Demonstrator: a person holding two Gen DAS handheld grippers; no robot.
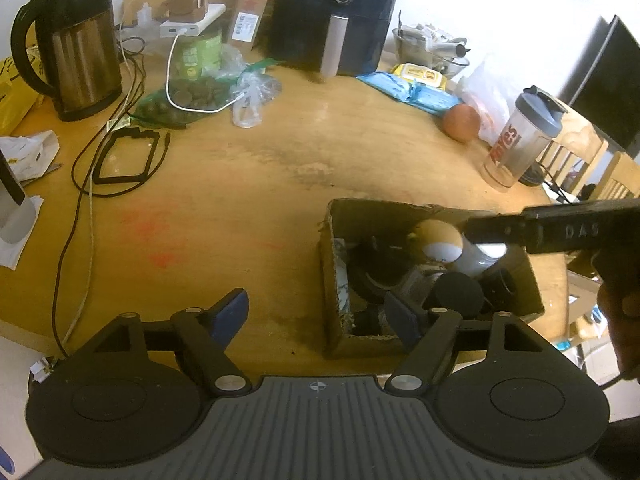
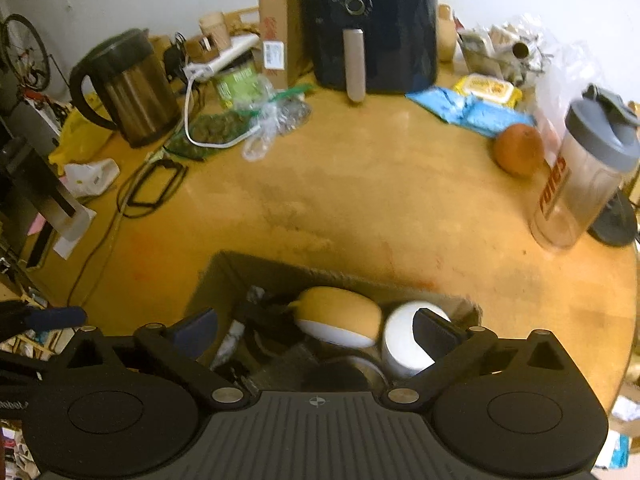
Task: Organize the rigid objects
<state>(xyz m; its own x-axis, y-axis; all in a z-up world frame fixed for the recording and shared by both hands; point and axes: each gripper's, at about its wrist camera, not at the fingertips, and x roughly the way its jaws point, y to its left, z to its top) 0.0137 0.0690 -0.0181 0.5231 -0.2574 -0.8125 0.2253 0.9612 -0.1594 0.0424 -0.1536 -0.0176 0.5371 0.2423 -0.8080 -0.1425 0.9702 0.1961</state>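
- The left gripper [image 1: 316,316], with blue-padded black fingers, stands open and empty over bare wood near the table's front edge; its right finger overlaps the near-left corner of the box in the left wrist view.
- The brown open-topped cardboard box [image 1: 332,272] lies just right of and ahead of the left gripper, its long axis running roughly left to right across the round wooden table [image 1: 320,152].
- The box already holds a yellow-and-white egg-shaped object [image 1: 438,240], a white cylindrical container [image 1: 476,260] beside it, and several dark items too jumbled to name.
- The right gripper [image 2: 316,336] hovers directly above the box with its jaws spread wide and nothing pressed between the pads; the yellow-and-white object sits between and just beyond its fingers, the white container behind its right finger.
- The right hand is judged the nearer one for any move on the box's contents.
- Open room: a broad bare stretch of table lies beyond both grippers.
- Further right, an orange round fruit [image 2: 518,148] and a clear shaker bottle with a grey lid [image 2: 580,176] stand well apart from the box, near the table's right edge.
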